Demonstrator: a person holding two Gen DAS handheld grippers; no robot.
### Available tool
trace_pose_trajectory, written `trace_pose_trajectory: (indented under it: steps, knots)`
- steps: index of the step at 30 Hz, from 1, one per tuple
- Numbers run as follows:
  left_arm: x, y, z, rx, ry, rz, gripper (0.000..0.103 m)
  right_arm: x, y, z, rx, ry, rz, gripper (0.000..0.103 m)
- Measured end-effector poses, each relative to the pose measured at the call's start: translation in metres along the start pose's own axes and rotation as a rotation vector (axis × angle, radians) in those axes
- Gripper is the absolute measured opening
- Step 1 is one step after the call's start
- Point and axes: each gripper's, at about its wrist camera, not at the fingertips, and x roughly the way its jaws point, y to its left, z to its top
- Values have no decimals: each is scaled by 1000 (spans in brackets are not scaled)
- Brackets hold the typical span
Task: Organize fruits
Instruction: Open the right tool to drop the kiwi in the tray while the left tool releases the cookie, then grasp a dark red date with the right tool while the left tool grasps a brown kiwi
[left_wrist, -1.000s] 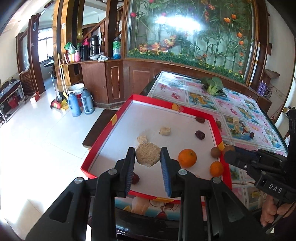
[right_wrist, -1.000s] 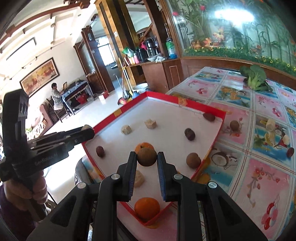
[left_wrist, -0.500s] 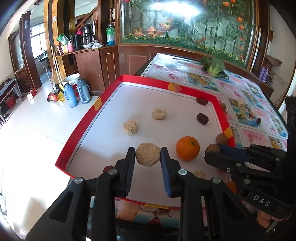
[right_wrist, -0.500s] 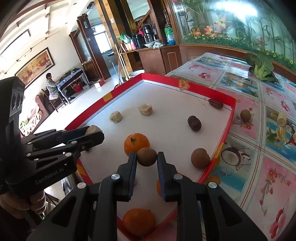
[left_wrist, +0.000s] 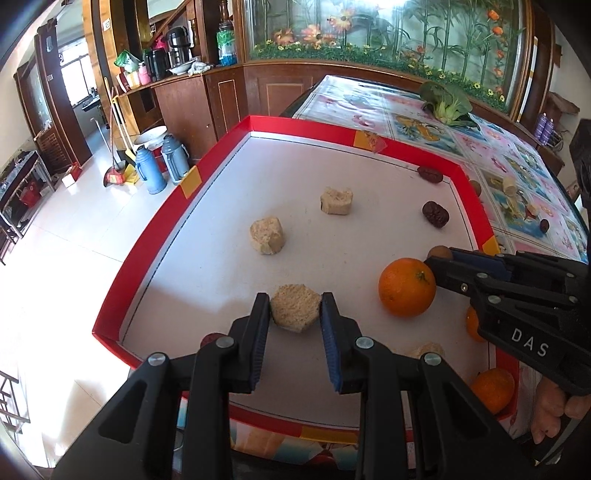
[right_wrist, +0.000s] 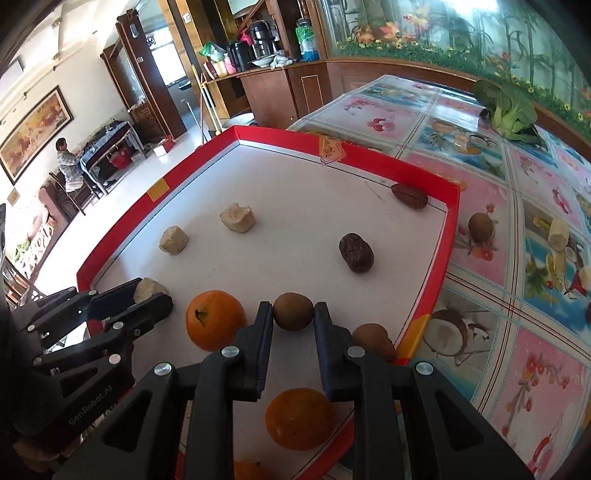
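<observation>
Left tongs (left_wrist: 295, 308): closed on a tan crumbly cake (left_wrist: 294, 307), one finger pressed to each side, held over the near left part of the tray; whether the cake touches the tray floor cannot be told.
Right tongs (right_wrist: 293, 312): closed on a small brown round fruit (right_wrist: 293, 311), gripped at both sides, low over the near right part of the tray.
Tray (left_wrist: 147, 236): red rim, white floor, sitting on the surface (right_wrist: 480, 177) with its left side hanging past the edge over the room floor.
Big orange (left_wrist: 406, 287): on the tray floor between the two tongs; in the left view the tips of the right tongs lie just beside it.
Other oranges: one (right_wrist: 298, 418) under the right tongs near the tray's front rim, another (left_wrist: 492, 389) at the front right corner.
Tan lumps: two on the tray floor toward the middle left, one (left_wrist: 267, 235) nearer, one (left_wrist: 336, 200) farther, apart from each other.
Dark red dates: one (right_wrist: 356, 252) on the tray floor right of centre, one (right_wrist: 409, 196) close to the far right rim.
Second brown fruit (right_wrist: 372, 339): inside the tray against the right rim, just beside the right tongs.
Third brown fruit (right_wrist: 481, 228): outside the tray on the patterned cloth of the surface.
Leafy greens (right_wrist: 511, 112): at the far end of the surface, well apart from the tray.
Seated person (right_wrist: 68, 162): at a desk across the room, far left in the right view.
</observation>
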Motion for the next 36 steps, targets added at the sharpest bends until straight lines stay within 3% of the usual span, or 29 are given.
trace_pose_trajectory:
  steps: [5, 7, 13, 16, 19, 27, 32, 36]
  knots:
    - [0, -1, 2, -11, 9, 11, 34, -5, -5, 0, 16, 7, 23, 22]
    - [-2, -1, 2, -19, 7, 24, 56, -16, -12, -2, 32, -28, 43, 24]
    - [-21, -4, 6, -34, -50, 45, 74, -63, -49, -12, 72, -186, 49, 29]
    - [-30, -13, 9, -19, -75, 40, 78, -87, -78, -22, 100, -262, -12, 41]
    - [-37, -31, 10, 21, -89, 15, 78, -104, -115, -35, 146, -299, -77, 41]
    - [-48, -93, 18, 150, -106, -65, 79, -131, -210, -62, 345, -300, -196, 41]
    - [-52, -137, 26, 234, -113, -115, 79, -127, -238, -61, 434, -274, -184, 41]
    - [-51, -172, 30, 286, -112, -173, 80, -117, -236, -56, 411, -246, -194, 41]
